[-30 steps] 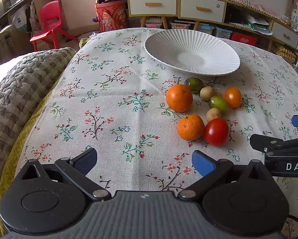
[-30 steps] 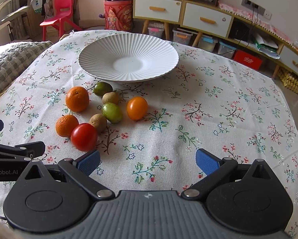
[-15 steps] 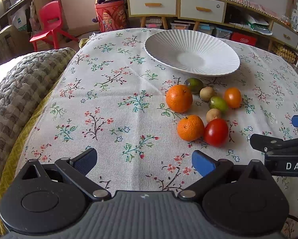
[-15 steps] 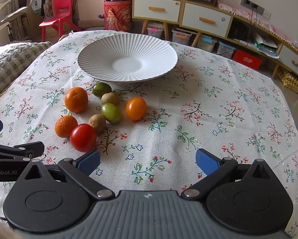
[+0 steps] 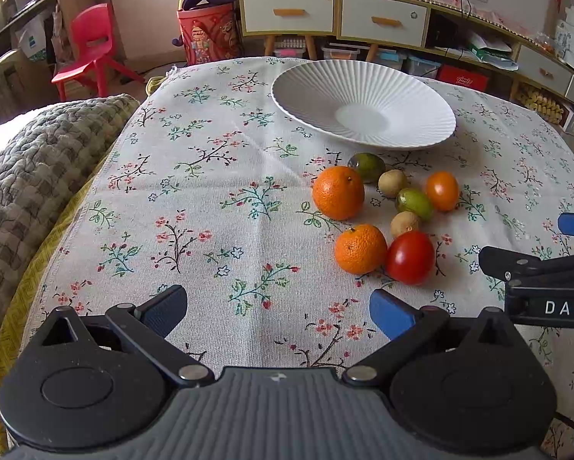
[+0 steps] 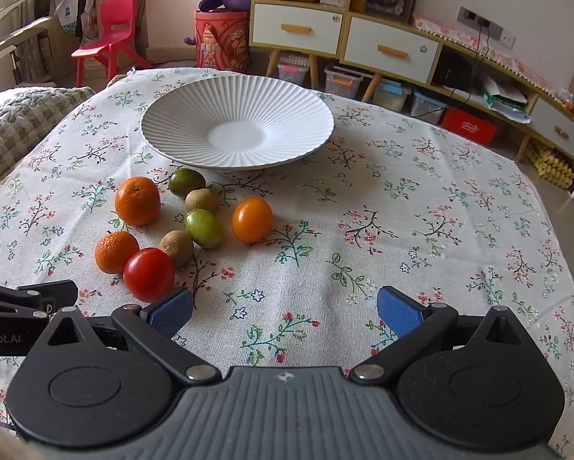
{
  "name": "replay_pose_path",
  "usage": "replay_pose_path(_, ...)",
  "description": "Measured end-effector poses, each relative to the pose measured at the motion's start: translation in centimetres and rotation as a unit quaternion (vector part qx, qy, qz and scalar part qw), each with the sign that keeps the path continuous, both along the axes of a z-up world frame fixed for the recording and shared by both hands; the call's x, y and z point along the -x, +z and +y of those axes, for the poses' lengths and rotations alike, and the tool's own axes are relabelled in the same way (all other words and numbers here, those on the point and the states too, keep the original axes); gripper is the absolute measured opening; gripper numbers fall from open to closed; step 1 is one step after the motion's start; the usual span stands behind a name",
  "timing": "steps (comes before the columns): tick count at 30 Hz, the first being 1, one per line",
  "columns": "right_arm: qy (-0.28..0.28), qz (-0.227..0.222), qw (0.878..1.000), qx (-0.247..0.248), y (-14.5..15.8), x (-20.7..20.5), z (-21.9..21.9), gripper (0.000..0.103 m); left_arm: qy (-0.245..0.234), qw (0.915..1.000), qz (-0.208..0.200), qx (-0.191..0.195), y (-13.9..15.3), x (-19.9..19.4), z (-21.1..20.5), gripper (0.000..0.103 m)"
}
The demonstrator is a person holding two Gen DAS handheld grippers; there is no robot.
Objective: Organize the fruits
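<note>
both tools, left tool (image 5: 277, 310) and right tool (image 6: 285, 312), hover spread and empty over the counter (image 6: 421, 207). the fruits sit clustered just before the empty plate (image 6: 237, 130). the red tomato (image 6: 148, 274) looks soft, smooth and slippery: pinch gently across its middle.

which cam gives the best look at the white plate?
Right wrist: the white plate sits near centre, whole rim and ribbing visible. Left wrist shows it whole too, but further right and more foreshortened.

Soft daylight, sharp, fisheye-warped edges
</note>
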State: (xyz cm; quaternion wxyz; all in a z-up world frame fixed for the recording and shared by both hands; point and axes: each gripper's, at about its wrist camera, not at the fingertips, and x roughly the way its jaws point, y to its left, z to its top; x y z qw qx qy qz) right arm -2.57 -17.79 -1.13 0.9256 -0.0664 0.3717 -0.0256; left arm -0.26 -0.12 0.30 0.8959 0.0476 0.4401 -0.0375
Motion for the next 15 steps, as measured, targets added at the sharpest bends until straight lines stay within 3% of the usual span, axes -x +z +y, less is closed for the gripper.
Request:
replay_pose_path(7, 0.004, 0.010, 1.000, -0.016, -0.1, -0.7, -0.5, 0.103, -0.003, 0.9998, -0.019, 0.006, -0.2, -0.3, 0.5, 0.092)
replay_pose_path(15, 0.012, 0.028, 0.999, -0.023, -1.1, -1.9, -1.2, 0.103, -0.031, 0.9995, 0.000, 0.006, -0.5, -2.1, 1.4, 0.092)
